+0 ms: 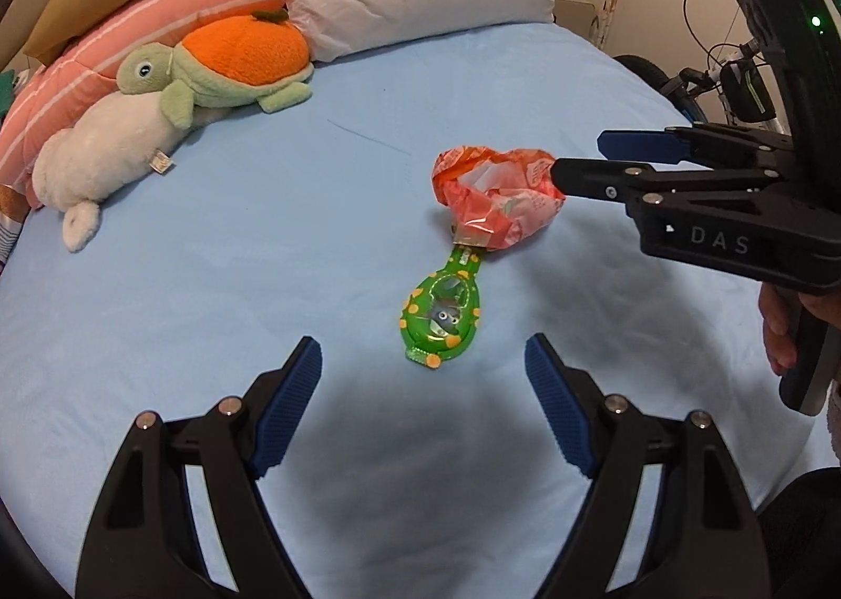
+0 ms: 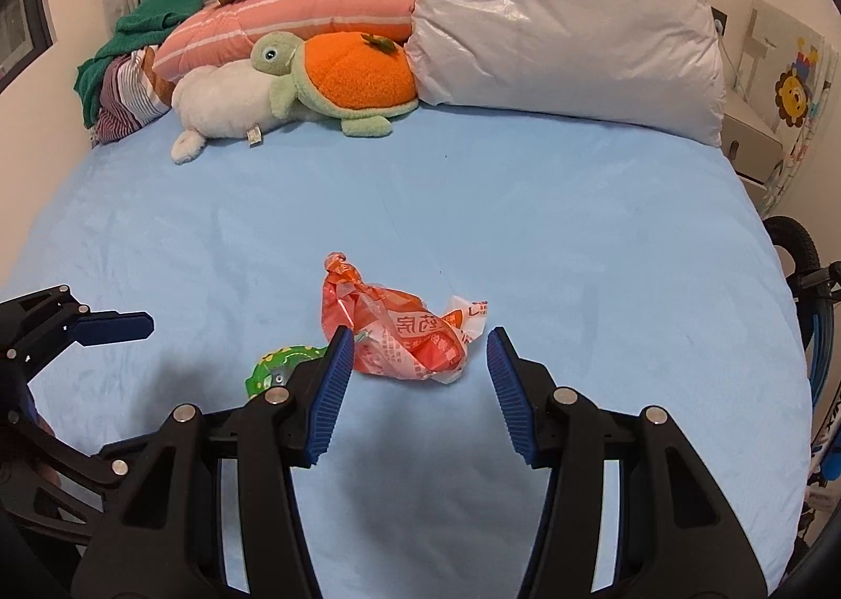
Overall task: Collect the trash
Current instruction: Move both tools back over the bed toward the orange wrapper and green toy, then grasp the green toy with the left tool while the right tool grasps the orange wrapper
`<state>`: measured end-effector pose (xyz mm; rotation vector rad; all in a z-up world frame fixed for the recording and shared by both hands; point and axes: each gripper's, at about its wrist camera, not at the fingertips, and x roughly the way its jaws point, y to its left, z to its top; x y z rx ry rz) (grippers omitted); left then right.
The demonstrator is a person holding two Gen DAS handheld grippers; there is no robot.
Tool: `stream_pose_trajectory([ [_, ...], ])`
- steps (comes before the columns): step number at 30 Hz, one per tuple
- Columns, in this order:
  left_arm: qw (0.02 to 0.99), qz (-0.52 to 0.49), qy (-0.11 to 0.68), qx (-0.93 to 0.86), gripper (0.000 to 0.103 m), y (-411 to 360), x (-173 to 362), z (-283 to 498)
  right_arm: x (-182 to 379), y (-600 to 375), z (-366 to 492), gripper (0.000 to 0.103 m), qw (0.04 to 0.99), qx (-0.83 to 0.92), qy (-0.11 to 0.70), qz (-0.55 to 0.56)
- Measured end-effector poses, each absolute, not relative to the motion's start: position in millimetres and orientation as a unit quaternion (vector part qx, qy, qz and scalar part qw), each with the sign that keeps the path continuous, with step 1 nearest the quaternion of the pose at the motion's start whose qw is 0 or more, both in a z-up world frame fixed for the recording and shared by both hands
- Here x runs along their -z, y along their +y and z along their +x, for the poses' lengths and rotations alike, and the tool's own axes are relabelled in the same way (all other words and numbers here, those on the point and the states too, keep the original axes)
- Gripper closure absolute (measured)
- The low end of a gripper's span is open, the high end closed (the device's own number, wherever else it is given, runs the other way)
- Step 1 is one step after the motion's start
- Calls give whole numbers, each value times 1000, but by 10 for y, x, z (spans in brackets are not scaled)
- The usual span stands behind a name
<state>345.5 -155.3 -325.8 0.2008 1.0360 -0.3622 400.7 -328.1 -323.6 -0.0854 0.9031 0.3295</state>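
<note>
Jaws spread, flanking orange wrapper

Crumpled orange plastic wrapper sits on my blue bedsheet, overlapping a flat green spoon-shaped package.

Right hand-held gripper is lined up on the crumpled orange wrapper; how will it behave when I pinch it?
The orange wrapper looks like thin crinkled plastic film, so it will probably crush flat and weigh almost nothing. Its glossy surface may slip. One end overlaps the green package, which might drag along.
</note>
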Motion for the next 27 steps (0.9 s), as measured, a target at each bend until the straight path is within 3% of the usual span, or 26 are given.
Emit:
stream_pose_trajectory([
  [8,832,106,509,193,24,-1647,3792,3756,3647,-3247,4260,52,868,-173,464,-40],
  [12,836,118,494,205,35,-1716,3890,3772,3740,-3239,4299,53,860,-188,474,-28],
  [17,841,126,477,221,56,-1780,3853,3756,3740,-3169,4297,67,857,-212,470,-30],
  [19,842,125,477,221,56,-1781,3847,3764,3708,-3142,4276,72,856,-223,466,-29],
  [27,842,95,487,212,56,-1598,3703,3692,3426,-3143,4112,73,867,-221,445,-28],
])
